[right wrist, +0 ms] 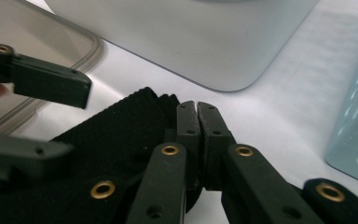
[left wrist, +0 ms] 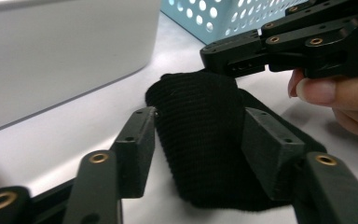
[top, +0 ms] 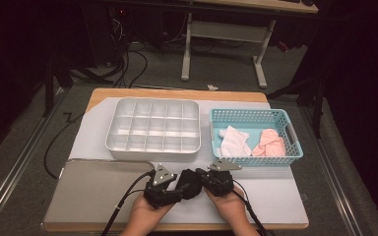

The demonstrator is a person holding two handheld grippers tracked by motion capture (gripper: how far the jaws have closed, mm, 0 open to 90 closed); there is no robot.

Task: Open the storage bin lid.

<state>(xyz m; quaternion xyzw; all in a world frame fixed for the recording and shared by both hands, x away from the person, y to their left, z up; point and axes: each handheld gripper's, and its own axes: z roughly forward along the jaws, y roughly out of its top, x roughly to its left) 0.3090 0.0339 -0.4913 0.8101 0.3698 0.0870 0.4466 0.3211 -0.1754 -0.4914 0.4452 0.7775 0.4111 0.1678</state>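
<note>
A black knitted cloth (top: 189, 183) lies on the white mat at the front middle of the table, between my two grippers. My left gripper (top: 179, 189) comes at it from the left. In the left gripper view its jaws (left wrist: 198, 116) stand wide on either side of the cloth (left wrist: 196, 140) without squeezing it. My right gripper (top: 201, 179) comes from the right; in its own view the jaws (right wrist: 198, 106) are pressed together at the cloth's (right wrist: 121, 126) folded edge. The right gripper's tip (left wrist: 216, 56) meets the cloth's far edge.
A white compartment tray (top: 150, 153) sits behind the grippers, and a teal basket (top: 256, 114) to its right holds a white cloth (top: 234, 141) and a pink one (top: 270, 145). A grey flat lid (top: 98, 191) lies at the front left.
</note>
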